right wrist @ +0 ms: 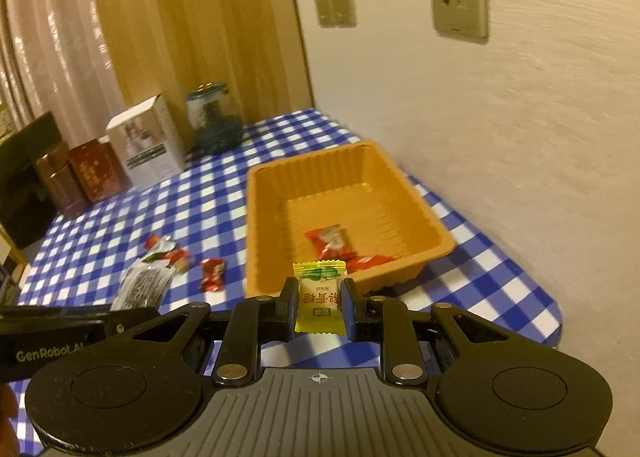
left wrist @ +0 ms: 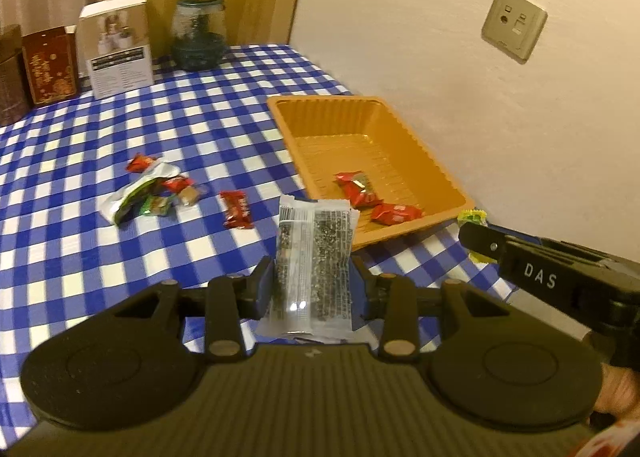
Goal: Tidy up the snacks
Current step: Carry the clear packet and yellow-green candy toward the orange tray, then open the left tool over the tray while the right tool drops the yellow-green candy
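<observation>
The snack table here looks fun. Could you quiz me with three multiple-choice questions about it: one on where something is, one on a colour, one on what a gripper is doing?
1. Where does the orange tray sit?
A. Beside the wall
B. On the floor
C. On top of the white box

2. What colour is the candy in the right gripper?
A. Blue
B. Yellow
C. Black

3. What is the left gripper doing?
A. Open and holding nothing
B. Shut on a clear seed-bar packet
C. Pressing on the glass jar

Answers:
1 A, the tray lies on the checked tablecloth next to the wall.
2 B, a yellow wrapper with a green picture sits between the fingers.
3 B, both fingers clamp the packet's sides.
</observation>
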The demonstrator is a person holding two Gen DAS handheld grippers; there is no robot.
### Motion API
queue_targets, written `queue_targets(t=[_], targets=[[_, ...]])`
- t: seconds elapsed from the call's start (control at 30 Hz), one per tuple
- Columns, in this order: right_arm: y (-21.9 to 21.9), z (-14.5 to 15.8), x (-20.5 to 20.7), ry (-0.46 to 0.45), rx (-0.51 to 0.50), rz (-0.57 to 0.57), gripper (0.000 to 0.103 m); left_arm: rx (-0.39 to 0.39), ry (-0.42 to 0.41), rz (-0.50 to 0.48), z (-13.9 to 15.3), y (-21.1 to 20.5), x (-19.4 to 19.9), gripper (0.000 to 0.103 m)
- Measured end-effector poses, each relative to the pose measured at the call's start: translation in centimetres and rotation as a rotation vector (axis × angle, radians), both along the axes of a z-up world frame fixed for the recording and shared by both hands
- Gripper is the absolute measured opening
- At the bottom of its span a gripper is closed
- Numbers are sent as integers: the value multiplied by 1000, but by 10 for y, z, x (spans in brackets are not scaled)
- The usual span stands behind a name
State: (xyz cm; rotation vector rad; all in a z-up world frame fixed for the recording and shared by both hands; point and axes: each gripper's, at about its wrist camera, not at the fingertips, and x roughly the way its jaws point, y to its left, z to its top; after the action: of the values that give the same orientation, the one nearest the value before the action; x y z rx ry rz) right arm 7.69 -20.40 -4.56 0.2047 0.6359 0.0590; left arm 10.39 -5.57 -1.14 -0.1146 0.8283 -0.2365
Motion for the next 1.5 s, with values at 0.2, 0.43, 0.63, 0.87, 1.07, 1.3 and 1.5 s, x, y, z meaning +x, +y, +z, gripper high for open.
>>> queue_targets(t=[0.2,0.43,0.63,0.87,1.07,1.3,1.5], targets=[[-18,3,19,-3,2,-19,23,-15,-1,-25,-2,-23,22,36],[-34,1,44,-13,0,-27,23,-21,-5,-41,-5,-42,49,36],[-46,-4,63,-14,-3,-34,23,-21,-2,-42,-12,-50,67,36],[-61,-13,84,-12,-1,-53,23,-15,6,-39,-24,-58,86,36],[-69,-21,100,-4,3,-59,23,-9,12,-43,-33,-65,102,36],[-73,-29,112,2,5,-60,23,-4,17,-50,-43,-70,118,36],[-74,-34,117,12,9,-65,23,7,-22,-73,-47,-75,126,56]])
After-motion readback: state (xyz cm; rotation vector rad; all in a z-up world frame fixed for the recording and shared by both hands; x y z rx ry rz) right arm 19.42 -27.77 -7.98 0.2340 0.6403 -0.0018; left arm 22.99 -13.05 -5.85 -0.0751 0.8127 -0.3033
